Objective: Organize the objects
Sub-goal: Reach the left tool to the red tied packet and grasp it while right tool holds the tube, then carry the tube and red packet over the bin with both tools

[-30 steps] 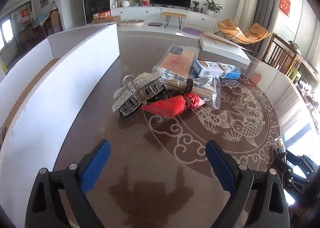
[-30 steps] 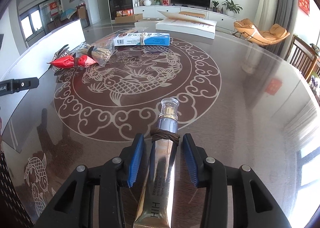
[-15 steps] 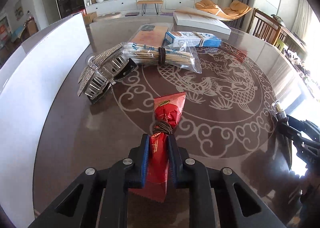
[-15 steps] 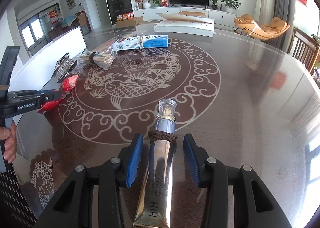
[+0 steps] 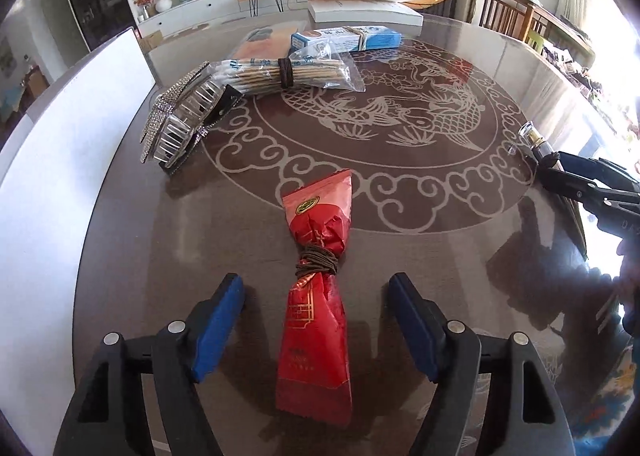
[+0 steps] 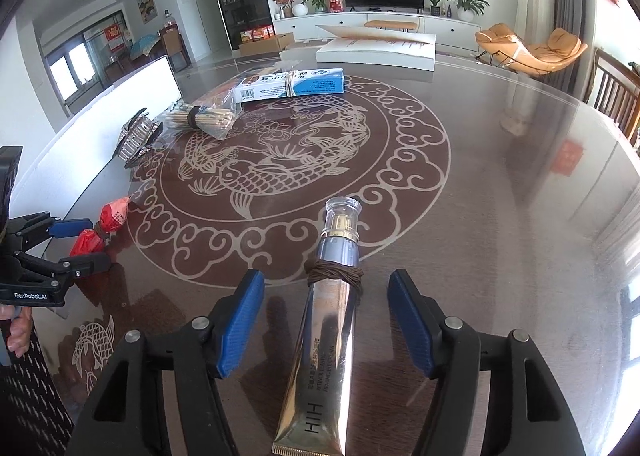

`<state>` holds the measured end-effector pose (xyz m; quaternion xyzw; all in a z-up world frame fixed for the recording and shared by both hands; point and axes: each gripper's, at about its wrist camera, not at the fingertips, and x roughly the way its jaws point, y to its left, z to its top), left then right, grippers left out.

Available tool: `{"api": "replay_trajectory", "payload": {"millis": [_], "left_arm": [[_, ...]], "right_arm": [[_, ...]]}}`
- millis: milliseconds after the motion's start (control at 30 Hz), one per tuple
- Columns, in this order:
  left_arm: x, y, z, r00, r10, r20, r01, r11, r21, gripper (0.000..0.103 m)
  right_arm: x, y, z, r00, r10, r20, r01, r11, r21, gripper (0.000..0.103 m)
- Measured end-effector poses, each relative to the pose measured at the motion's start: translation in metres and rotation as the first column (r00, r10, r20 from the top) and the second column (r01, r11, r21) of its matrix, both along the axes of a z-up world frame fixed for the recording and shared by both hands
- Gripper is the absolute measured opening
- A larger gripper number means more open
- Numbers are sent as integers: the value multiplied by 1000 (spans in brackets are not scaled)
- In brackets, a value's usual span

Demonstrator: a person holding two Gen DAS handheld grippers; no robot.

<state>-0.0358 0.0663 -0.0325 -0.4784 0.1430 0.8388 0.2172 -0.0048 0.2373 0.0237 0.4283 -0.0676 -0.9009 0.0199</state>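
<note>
A red packet [image 5: 318, 308] tied with brown cord lies on the dark table between the fingers of my left gripper [image 5: 316, 322], which is open and apart from it. It also shows in the right wrist view [image 6: 100, 230]. A silver tube [image 6: 326, 320] with a clear cap and a brown cord lies between the fingers of my right gripper [image 6: 326, 318], also open. The right gripper [image 5: 576, 180] shows at the right edge of the left wrist view. The left gripper [image 6: 74, 244] shows at the left of the right wrist view.
A rhinestone clip [image 5: 182, 118], a bagged bundle of sticks [image 5: 288, 72], a blue-and-white box [image 5: 348, 38] and a flat packet [image 5: 260, 44] lie at the far left of the table. A white board [image 5: 60, 160] stands along the left edge. A white flat box [image 6: 376, 50] lies at the far side.
My left gripper has opened and let go of the red packet, which now lies on the table. My right gripper has opened wider around the tube.
</note>
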Motion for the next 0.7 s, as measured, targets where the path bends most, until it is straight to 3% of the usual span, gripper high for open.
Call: {"api": "replay_trajectory", "payload": {"millis": [67,100,167,233,333,467,567,700], "left_arm": [[2,-1,2,999,29,-22,-29,999,19,20],[3,0,2,999,38,-29,-38,999,19,19],[4,-2,2,998,57,-35,-55,998,34,18],[7,-8,6,997,75,-23,-73,994,87,17],[16,-27,28,993,101,-55,-89,977,195,17],[30,-63,70,978,176,-108,-129,931,341,17],[39,-97,101,956,246,-157,-163,897,411,17],[41,-158,136,907,360,-217,-237,864,444,17]], "right_arm": [[-3,-1,2,999,19,48,-19,1000,9,64],[-6,-5,3,996,33,81,-37,998,46,60],[-10,-13,4,992,57,116,-72,989,126,28],[-12,-14,5,988,72,133,-89,988,123,26],[-5,-9,15,989,101,105,-100,995,-10,26],[4,-19,39,991,125,42,-118,983,-138,26],[1,-49,65,984,180,-19,-180,969,-170,26],[-13,-111,106,949,290,-126,-310,933,-185,26]]}}
